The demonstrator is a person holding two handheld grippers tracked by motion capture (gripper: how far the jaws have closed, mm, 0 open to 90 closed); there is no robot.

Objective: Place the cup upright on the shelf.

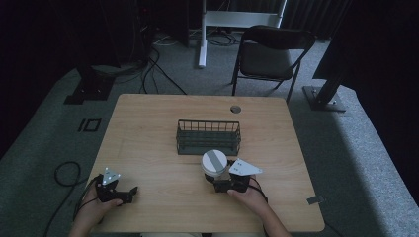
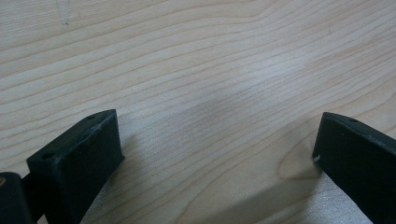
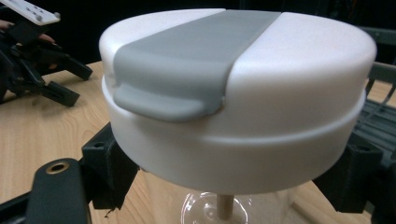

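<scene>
Right gripper (image 1: 221, 178) clamped on clear cup (image 3: 233, 205) under white lid (image 1: 214, 162), cup at 6 o'clock of wire basket (image 1: 208, 137), just beside it, left gripper (image 1: 129, 192) spread wide, empty, over bare table (image 2: 196, 70) at 8 o'clock.

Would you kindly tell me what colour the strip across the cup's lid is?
Grey, on a white lid; the strip shows best in the right gripper view.
</scene>
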